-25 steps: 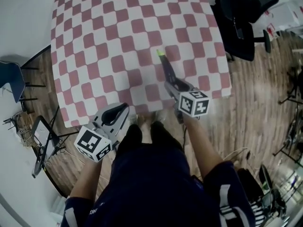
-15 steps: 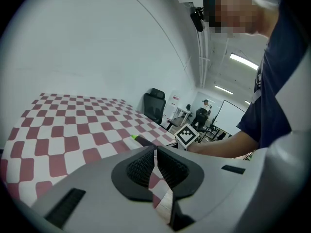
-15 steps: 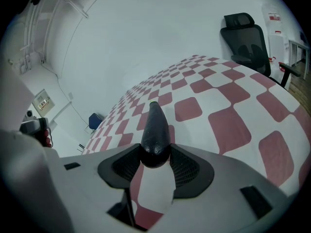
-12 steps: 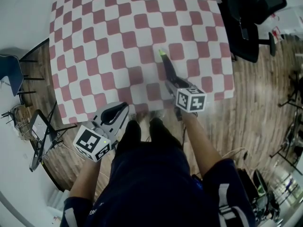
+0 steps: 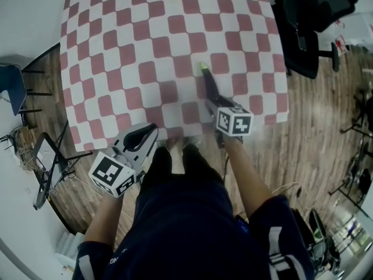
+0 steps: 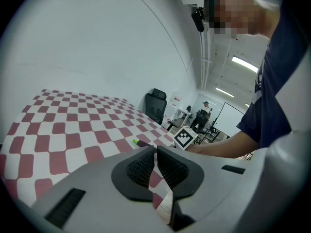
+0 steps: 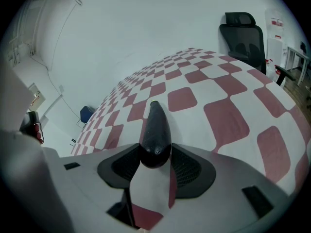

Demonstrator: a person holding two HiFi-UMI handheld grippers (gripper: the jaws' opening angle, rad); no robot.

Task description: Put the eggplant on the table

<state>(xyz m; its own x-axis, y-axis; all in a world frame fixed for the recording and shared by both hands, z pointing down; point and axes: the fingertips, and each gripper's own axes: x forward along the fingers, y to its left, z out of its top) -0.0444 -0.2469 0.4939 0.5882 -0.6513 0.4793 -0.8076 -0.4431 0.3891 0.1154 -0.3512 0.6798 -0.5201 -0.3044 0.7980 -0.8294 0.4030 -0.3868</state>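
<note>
The eggplant (image 5: 208, 84) is dark purple with a green stem end and slants over the red-and-white checkered table (image 5: 128, 45) near its front right. My right gripper (image 5: 213, 101) is shut on its thick end. In the right gripper view the eggplant (image 7: 154, 132) sits pinched between both pads, tip pointing down at the cloth; I cannot tell whether it touches. My left gripper (image 5: 144, 136) hovers off the table's near edge, by the person's legs. Seen from the left gripper view, that gripper (image 6: 155, 165) is shut on nothing, and the eggplant's green tip (image 6: 137, 141) shows beyond it.
A black office chair (image 5: 309, 22) stands past the table's right edge. At the left are a blue chair (image 5: 11, 95) and a folded metal stand (image 5: 49, 168) on the wooden floor. The person's shoes (image 5: 175, 155) are at the table's near edge.
My right gripper has sunk a little toward the cloth with the eggplant still in it. The left gripper has stayed where it was.
</note>
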